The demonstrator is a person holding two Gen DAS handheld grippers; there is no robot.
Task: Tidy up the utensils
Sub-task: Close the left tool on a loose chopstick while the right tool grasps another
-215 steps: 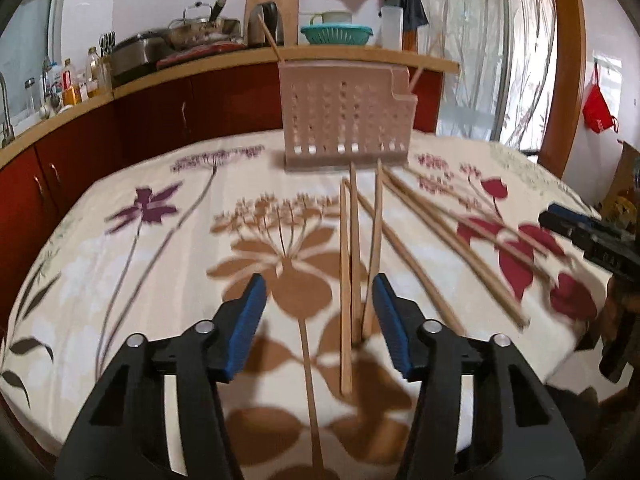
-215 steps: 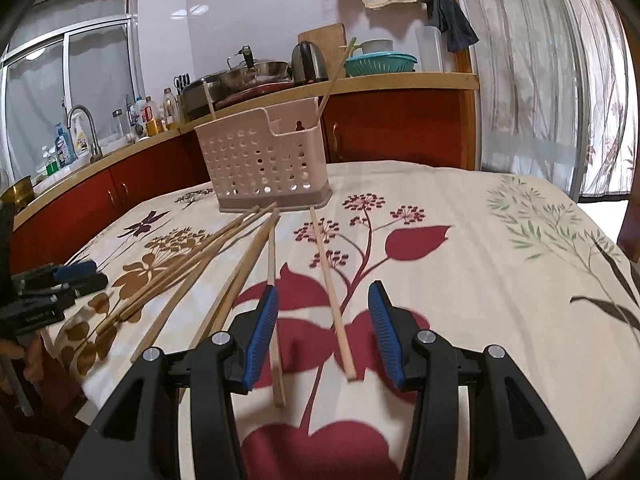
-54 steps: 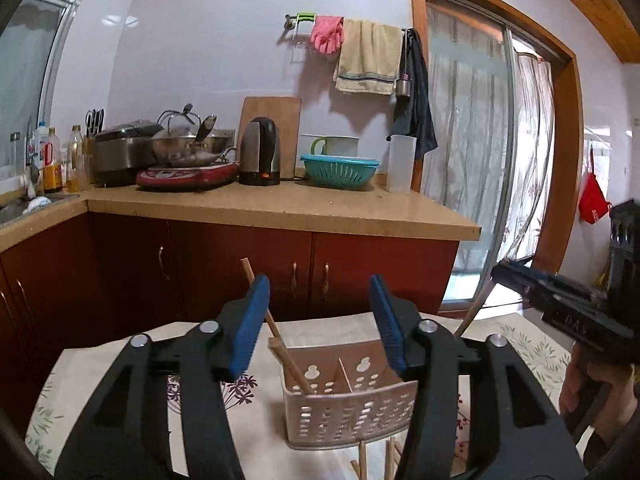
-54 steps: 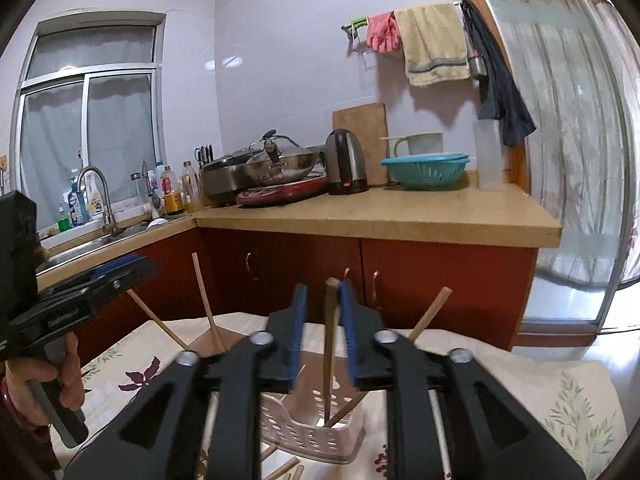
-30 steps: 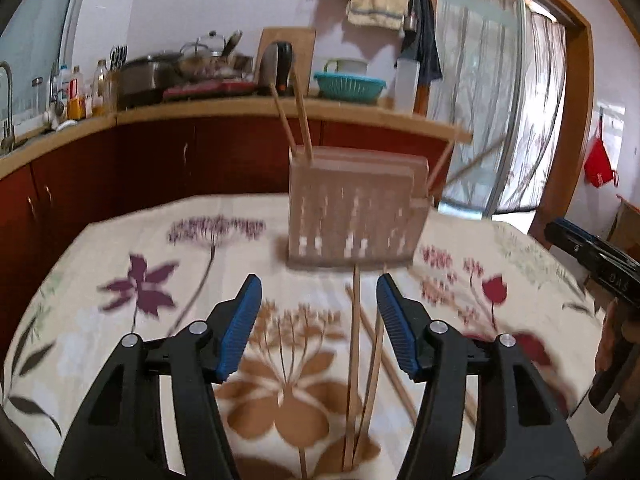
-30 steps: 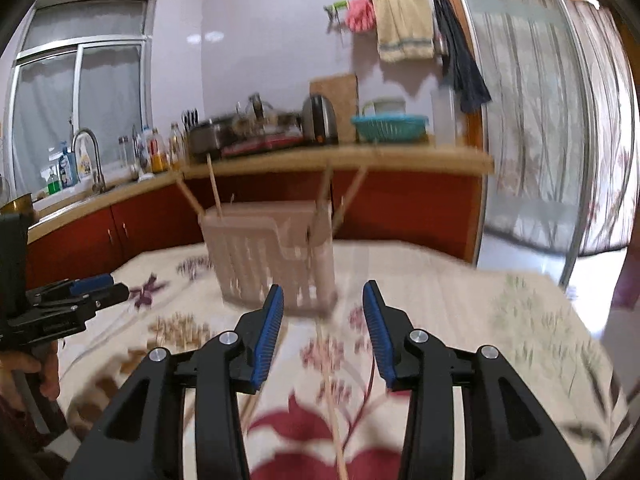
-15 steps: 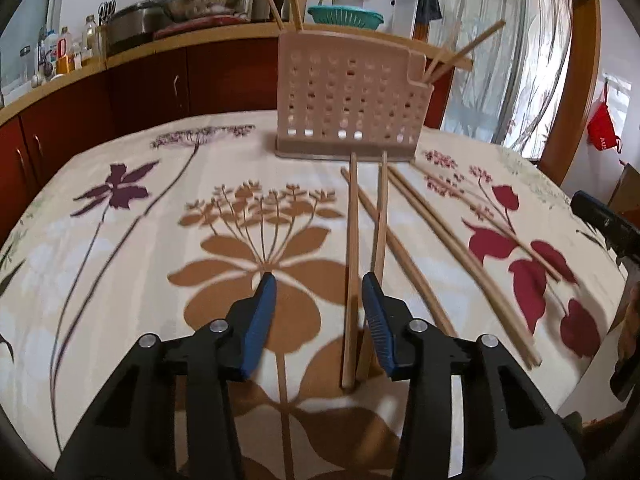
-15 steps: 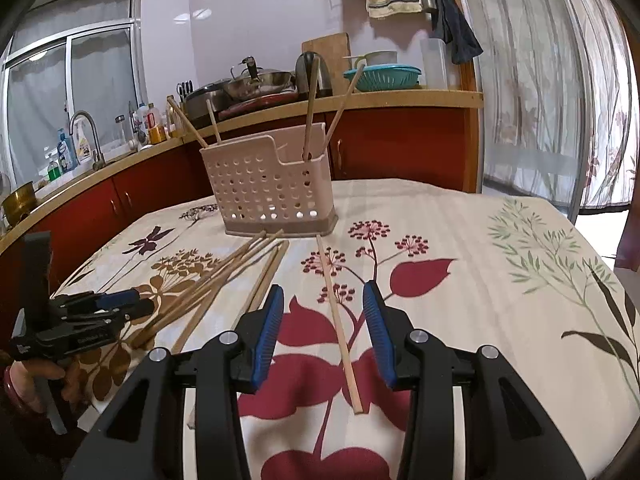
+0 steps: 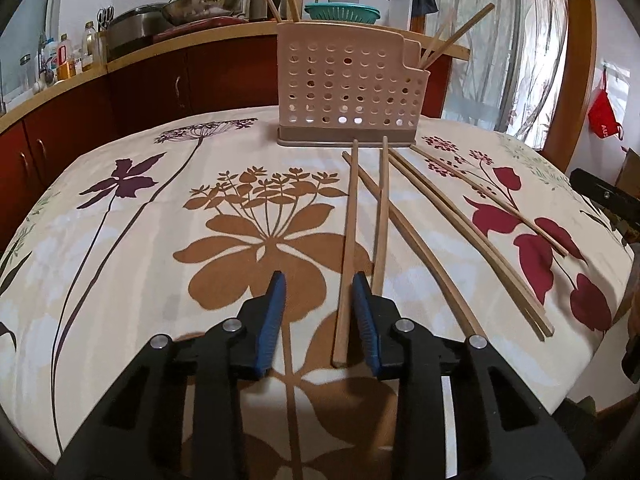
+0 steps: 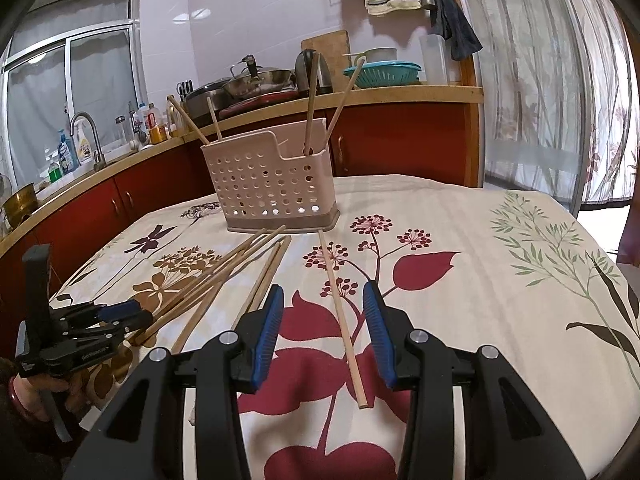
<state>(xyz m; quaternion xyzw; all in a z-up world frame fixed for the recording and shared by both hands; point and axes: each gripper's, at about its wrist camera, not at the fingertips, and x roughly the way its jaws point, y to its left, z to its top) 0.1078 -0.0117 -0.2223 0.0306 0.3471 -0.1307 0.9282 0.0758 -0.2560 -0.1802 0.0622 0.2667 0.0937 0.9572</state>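
Both jaws apart: left gripper (image 9: 319, 286) closing around a chopstick (image 9: 347, 248), right gripper (image 10: 323, 298) straddling another chopstick (image 10: 340, 312).

I can see white letters on the black two-finger gripper (image 10: 106, 322) at the lower left of my right wrist view, but they are too small for me to read. A red cloth bag (image 9: 605, 112) hangs at the right edge of my left wrist view with white letters that look like "AUS". The bottles by the sink have labels I cannot read.
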